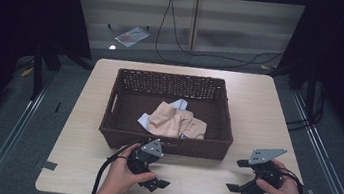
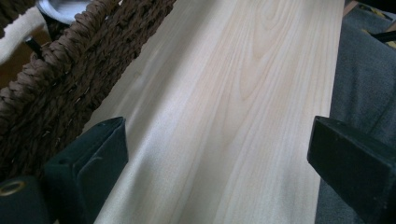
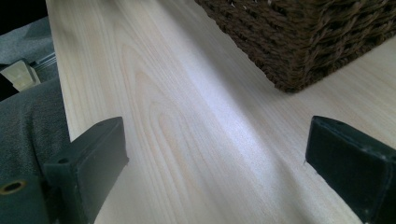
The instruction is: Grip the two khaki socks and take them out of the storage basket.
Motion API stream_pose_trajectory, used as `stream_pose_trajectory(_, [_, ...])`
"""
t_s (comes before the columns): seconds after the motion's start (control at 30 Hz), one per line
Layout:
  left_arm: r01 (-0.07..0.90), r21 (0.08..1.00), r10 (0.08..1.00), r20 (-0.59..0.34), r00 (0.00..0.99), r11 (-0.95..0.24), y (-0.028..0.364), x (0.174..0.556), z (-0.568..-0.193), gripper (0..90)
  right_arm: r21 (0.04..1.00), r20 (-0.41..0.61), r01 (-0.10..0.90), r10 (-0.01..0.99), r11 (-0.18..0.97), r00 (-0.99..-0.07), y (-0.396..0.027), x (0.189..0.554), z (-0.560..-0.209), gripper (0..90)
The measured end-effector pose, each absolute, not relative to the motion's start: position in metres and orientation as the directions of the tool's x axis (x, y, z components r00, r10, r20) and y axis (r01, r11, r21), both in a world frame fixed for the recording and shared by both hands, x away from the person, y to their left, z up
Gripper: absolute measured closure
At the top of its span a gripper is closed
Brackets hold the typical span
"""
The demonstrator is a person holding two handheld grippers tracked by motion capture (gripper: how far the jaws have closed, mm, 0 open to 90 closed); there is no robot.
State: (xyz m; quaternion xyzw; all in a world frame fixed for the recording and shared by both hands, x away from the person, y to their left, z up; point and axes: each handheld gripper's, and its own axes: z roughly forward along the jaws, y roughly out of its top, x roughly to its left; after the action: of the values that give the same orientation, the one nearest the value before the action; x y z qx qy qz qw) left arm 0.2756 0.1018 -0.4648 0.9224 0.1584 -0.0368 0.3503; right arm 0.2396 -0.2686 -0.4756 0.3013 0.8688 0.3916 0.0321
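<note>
A dark brown wicker basket (image 1: pixel 119 135) stands in the middle of the light wooden table (image 1: pixel 259 108). Inside it lies a peach cloth (image 1: pixel 173 121) over a white one (image 1: pixel 178 103). My left gripper (image 1: pixel 161 184) rests on the table just in front of the basket's near wall, jaws wide open over bare wood (image 2: pixel 219 130), with the basket's weave (image 2: pixel 60 84) at its left. My right gripper (image 1: pixel 234 187) sits near the front right of the table, also open and empty, and its view shows a basket corner (image 3: pixel 303 42) ahead.
Grey carpeted floor (image 1: pixel 75 129) surrounds the table. Black cables (image 1: pixel 177 42) run across the floor behind it, and a sheet of paper (image 1: pixel 131 36) lies there. Dark curtains and stand legs (image 1: pixel 37 69) flank both sides. The table's front edge is close beneath both hands.
</note>
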Motion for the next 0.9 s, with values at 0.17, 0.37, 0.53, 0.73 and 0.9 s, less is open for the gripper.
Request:
stream_pose_trajectory(0.17, [0.326, 0.633, 0.258, -0.201, 0.945, -0.703, 0.102, 0.276, -0.463, 5.4, 0.7, 0.181, 0.5, 0.55, 0.511, -0.815, -0.269, 0.24, -0.475, 5.1])
stream_pose_trajectory(0.37, [0.338, 0.64, 0.262, -0.214, 0.941, -0.69, 0.105, 0.277, -0.458, 5.3, 0.699, 0.182, 0.5, 0.549, 0.511, -0.816, -0.268, 0.24, -0.476, 5.1])
stream_pose_trajectory(0.53, [0.338, 0.609, 0.264, -0.212, 0.941, -0.717, 0.106, 0.28, -0.452, 5.3, 0.698, 0.183, 0.501, 0.55, 0.511, -0.815, -0.268, 0.24, -0.476, 5.1])
stream_pose_trajectory(0.73, [0.355, 0.561, 0.283, -0.215, 0.935, -0.748, 0.106, 0.282, -0.449, 5.2, 0.696, 0.186, 0.506, 0.552, 0.51, -0.813, -0.269, 0.239, -0.475, 5.1])
stream_pose_trajectory(0.9, [0.362, 0.527, 0.285, -0.225, 0.932, -0.769, 0.104, 0.281, -0.446, 5.4, 0.697, 0.182, 0.505, 0.554, 0.51, -0.812, -0.27, 0.24, -0.475, 5.1])
